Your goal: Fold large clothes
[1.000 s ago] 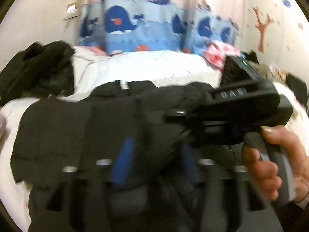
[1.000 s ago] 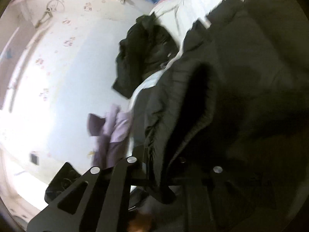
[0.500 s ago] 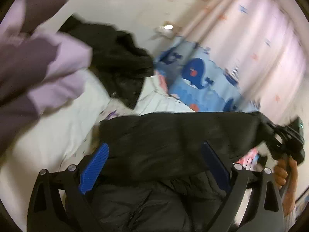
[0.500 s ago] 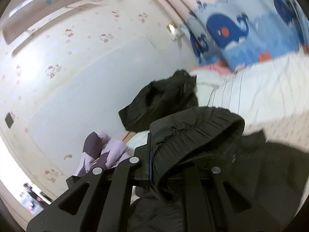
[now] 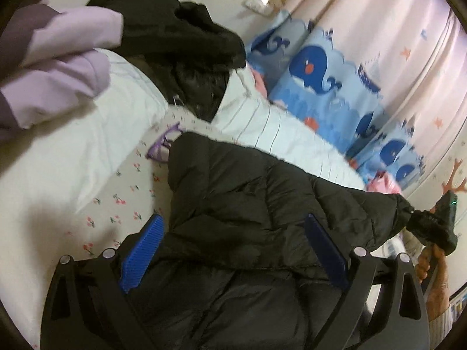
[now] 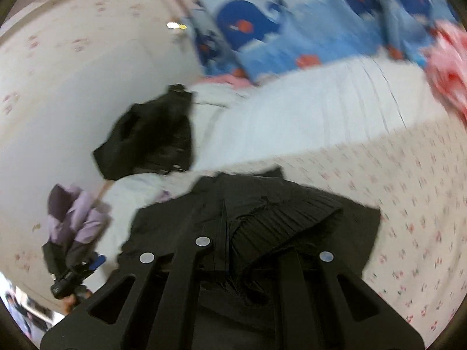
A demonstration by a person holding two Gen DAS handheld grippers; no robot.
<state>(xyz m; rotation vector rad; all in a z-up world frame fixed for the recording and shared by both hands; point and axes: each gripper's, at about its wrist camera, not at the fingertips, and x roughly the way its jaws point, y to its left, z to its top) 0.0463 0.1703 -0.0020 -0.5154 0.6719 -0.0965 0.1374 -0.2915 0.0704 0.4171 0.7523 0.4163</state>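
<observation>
The left hand-held gripper (image 5: 233,250) points down over the bed with its jaws spread wide, having just been opening; its blue pads (image 5: 143,250) stand to either side of the black jacket (image 5: 248,204), which lies between them without being pressed. The right hand-held gripper (image 6: 224,239) is clamped tight on the jacket's ribbed cuff (image 6: 280,221), the fabric bunched up at its tips and lifted off the rest of the garment. In the left wrist view that gripper shows at about 3 o'clock, at the end of the stretched sleeve, with a hand (image 5: 432,265) on its handle. In the right wrist view the left gripper shows at about 8 o'clock, held by a hand that is mostly hidden. The jacket is spread on the bed's floral sheet (image 5: 116,201), its body low in the middle of the left view and the sleeve drawn out toward 3 o'clock. A white striped quilt (image 5: 277,125) lies beyond it. At about 12 o'clock a second dark garment (image 5: 181,38) is heaped on the bedding, and a lilac garment (image 5: 64,58) sits at 10 o'clock. A blue whale-print cloth (image 5: 315,73) and pink curtains (image 5: 408,43) fill the side from 1 to 2 o'clock, against a pale patterned wall (image 6: 73,73).
</observation>
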